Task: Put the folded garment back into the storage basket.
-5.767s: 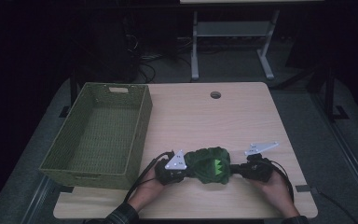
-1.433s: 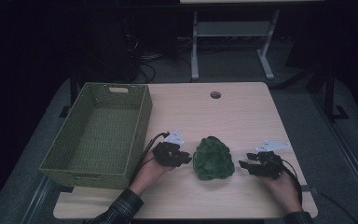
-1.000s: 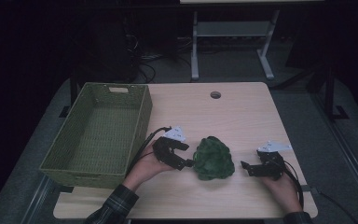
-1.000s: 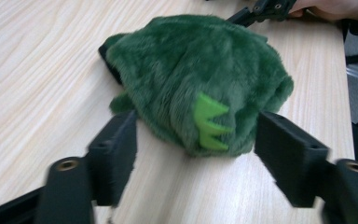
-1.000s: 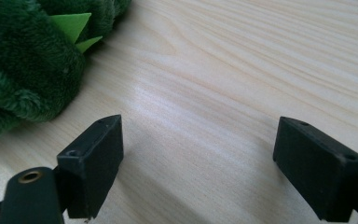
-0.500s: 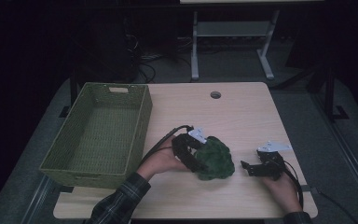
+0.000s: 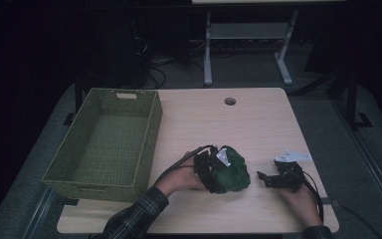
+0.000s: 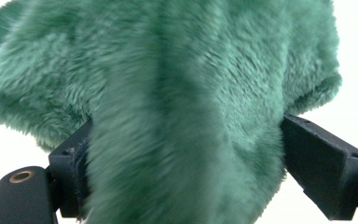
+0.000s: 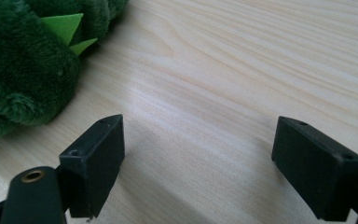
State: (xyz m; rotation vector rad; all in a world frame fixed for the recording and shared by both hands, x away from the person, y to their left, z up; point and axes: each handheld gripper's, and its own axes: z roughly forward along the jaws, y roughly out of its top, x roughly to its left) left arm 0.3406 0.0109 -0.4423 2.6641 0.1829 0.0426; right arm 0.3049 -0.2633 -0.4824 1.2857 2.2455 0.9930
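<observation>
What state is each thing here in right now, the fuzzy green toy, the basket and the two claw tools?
Green plush toy: lying on the table, its fur between the left gripper's jaws.
Left gripper: jaws wide, just been opening, around the toy.
Right gripper: open, nothing between its jaws, beside the toy.
Green basket: upright, empty.
Table: bears toy and basket.

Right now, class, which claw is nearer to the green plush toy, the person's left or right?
Left. The left claw has the green plush toy between its open jaws; the right claw rests apart from it on the table.
</observation>
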